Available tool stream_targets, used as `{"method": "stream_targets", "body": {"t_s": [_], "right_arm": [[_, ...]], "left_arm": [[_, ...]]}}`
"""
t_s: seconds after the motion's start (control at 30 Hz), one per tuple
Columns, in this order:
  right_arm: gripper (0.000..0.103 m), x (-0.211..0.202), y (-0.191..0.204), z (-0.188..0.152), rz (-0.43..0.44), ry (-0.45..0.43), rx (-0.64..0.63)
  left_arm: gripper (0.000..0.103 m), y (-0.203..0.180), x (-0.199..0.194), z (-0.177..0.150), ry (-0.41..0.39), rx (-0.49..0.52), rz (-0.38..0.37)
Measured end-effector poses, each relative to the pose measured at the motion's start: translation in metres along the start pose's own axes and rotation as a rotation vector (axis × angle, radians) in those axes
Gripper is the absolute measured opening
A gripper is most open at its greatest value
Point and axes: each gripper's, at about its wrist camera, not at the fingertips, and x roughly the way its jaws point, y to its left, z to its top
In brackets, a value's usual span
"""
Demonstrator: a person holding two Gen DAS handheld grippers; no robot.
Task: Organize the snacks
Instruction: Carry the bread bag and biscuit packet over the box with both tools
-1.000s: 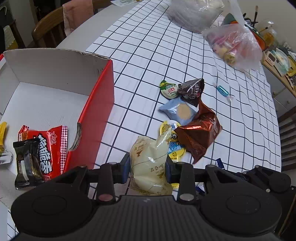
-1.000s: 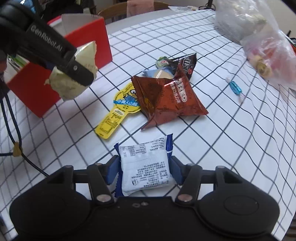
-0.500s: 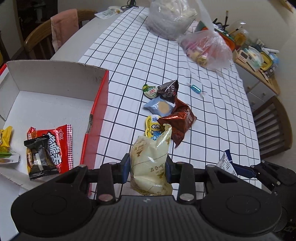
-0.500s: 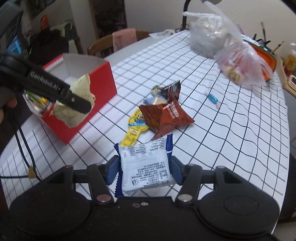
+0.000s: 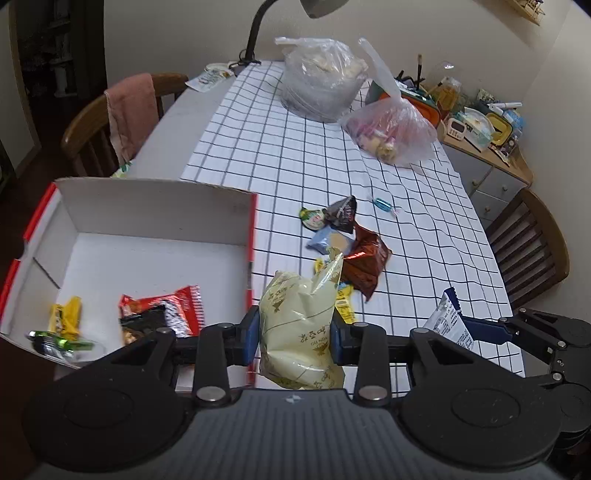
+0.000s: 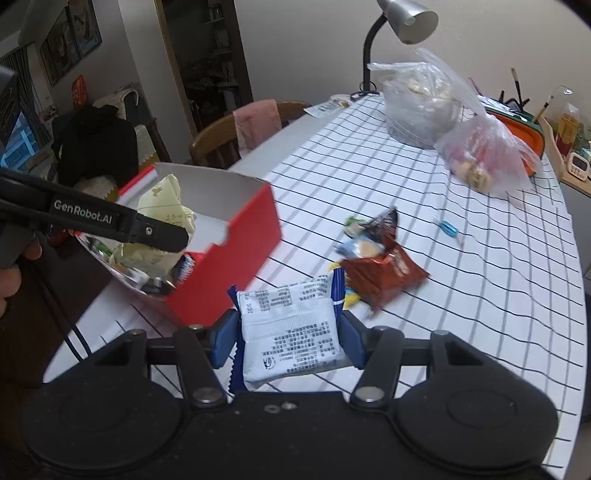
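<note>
My left gripper [image 5: 294, 338] is shut on a pale yellow snack bag [image 5: 299, 325], held above the right wall of the red box [image 5: 252, 236]; the bag also shows in the right wrist view [image 6: 162, 221] over the box [image 6: 236, 254]. My right gripper [image 6: 287, 339] is shut on a white and blue snack packet [image 6: 291, 332], held above the table near the box; the packet shows in the left wrist view [image 5: 448, 325]. The box holds a red packet [image 5: 173, 306], a dark packet and yellow and green snacks. Loose snacks [image 5: 347, 240] lie on the checked cloth.
Two plastic bags [image 5: 391, 133] and a desk lamp [image 6: 402, 26] stand at the table's far end. Wooden chairs stand at the left [image 5: 110, 122] and right [image 5: 528, 240]. A small blue candy [image 5: 384, 205] lies near the loose snacks. A cluttered cabinet [image 5: 480, 129] is at the far right.
Both grippers have risen and pulled back from the table with their packets. The left one moved toward the box with the yellow bag; the right one moved left toward the box.
</note>
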Motion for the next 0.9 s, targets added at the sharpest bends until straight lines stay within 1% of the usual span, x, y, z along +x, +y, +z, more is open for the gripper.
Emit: {"method": "stream_targets", "body": {"t_s": [0.2,0.5,0.73,0.9], "right_arm": [[0.058,0.01,0.037,0.013,0.008,-0.009,0.007],[0.058,0.043,0.088,0.035,-0.009,-0.014,-0.008],[0.058,0.08,0.111,0.052,-0.04,0.004,-0.021],[0.058,0.106,0.117,0.058,-0.048,0.035,-0.02]], "left_arm": [[0.035,0.037,-0.018,0.001,-0.022,-0.006,0.019],[0.035,0.098,-0.034,0.005,-0.038,-0.022,0.073],[0.035,0.147,-0.038,0.014,-0.055,-0.026,0.15],[0.035,0.184,-0.033,0.021,-0.048,-0.04,0.213]]}}
